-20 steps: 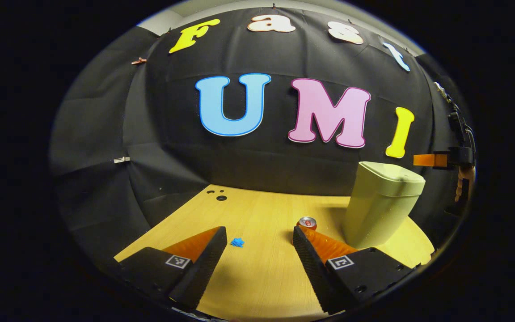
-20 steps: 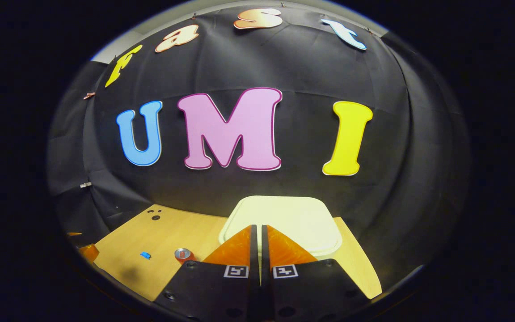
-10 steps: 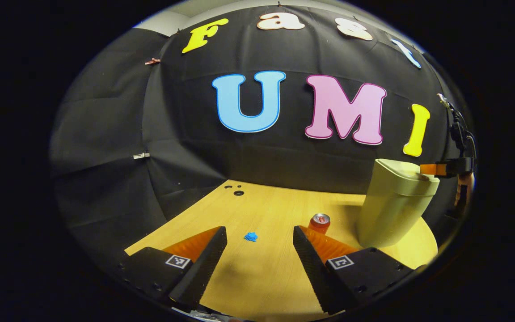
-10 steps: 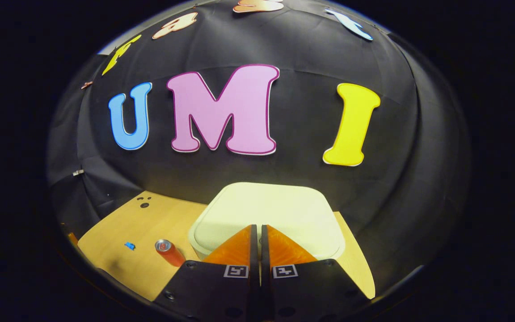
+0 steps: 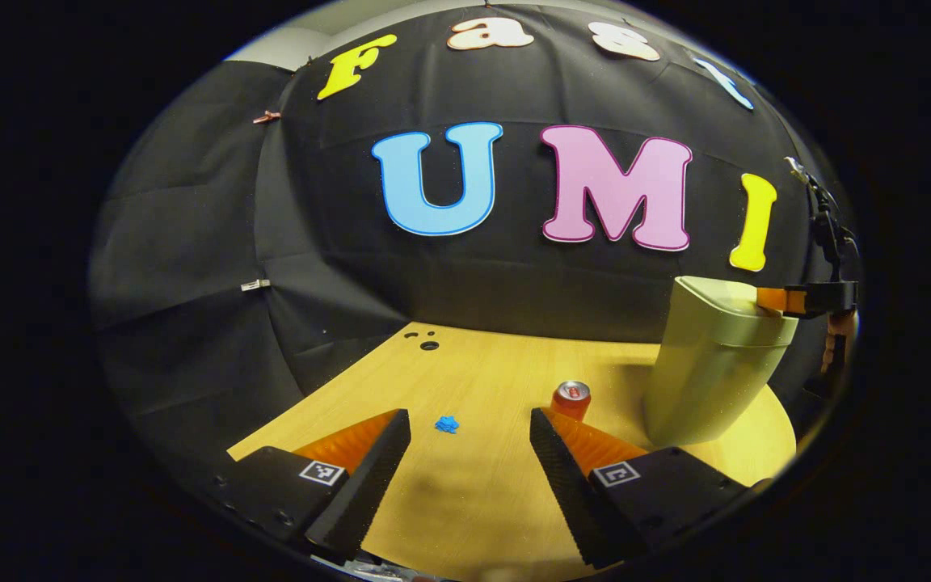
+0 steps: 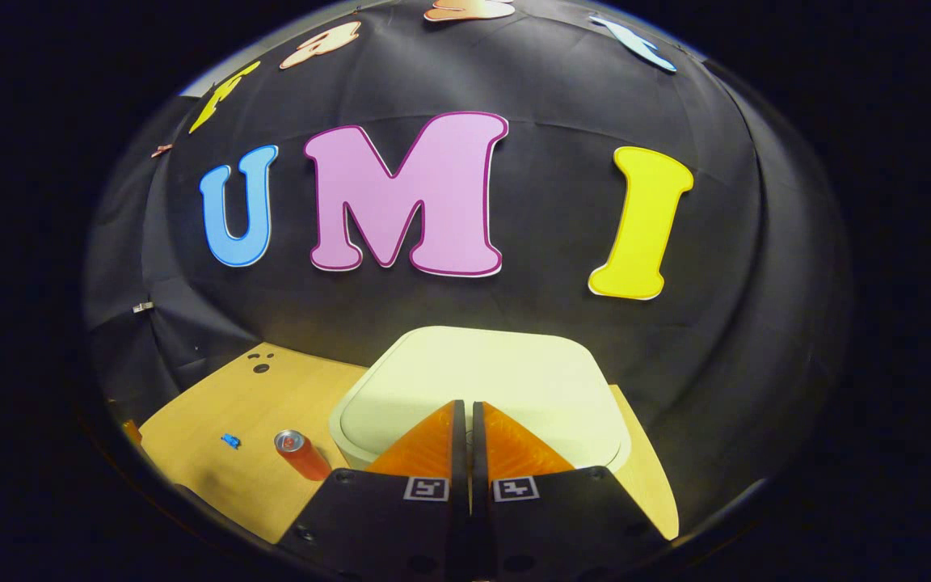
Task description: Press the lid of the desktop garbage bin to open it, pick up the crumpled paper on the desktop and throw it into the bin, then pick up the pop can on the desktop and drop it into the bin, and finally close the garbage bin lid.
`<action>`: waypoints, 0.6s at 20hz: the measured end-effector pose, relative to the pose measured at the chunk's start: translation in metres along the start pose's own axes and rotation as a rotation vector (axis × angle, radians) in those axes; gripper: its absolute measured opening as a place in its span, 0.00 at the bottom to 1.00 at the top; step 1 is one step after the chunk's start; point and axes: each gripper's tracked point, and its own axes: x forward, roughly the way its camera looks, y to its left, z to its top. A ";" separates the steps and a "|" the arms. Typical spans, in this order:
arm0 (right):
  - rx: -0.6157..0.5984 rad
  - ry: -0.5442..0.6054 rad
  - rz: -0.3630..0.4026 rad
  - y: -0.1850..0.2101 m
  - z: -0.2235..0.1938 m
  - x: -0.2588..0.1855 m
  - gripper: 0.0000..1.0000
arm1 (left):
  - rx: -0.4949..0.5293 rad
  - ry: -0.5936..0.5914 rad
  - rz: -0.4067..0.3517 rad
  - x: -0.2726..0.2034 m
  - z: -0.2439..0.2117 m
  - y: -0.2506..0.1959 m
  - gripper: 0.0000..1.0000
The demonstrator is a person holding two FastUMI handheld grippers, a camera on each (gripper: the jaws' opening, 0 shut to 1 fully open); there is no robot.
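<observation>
Over the garbage bin (image 6: pixel 482 380), my right gripper (image 6: pixel 464 408) has its fingers clenched together, tips at the closed lid (image 5: pixel 728 295).
My left gripper (image 5: pixel 469 424) hangs above the desktop (image 5: pixel 482 485) with fingers spread wide, grasping nothing. Left of the bin stands the pop can (image 5: pixel 571 398), upright, close by its base; the crumpled paper (image 5: pixel 447 423) lies farther left of the bin, beyond the can, apart from both. From my left gripper view, the right gripper's fingertips meet the bin's top edge.
</observation>
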 end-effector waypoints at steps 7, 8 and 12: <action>0.005 -0.022 -0.015 0.000 -0.001 0.001 0.05 | 0.026 -0.019 -0.059 -0.002 0.006 -0.015 0.95; 0.001 -0.021 -0.021 0.000 0.000 0.001 0.05 | 0.025 -0.019 -0.067 0.000 0.006 -0.015 0.95; -0.015 -0.033 -0.040 0.001 0.009 -0.002 0.05 | 0.016 -0.032 -0.101 0.009 0.014 -0.005 0.95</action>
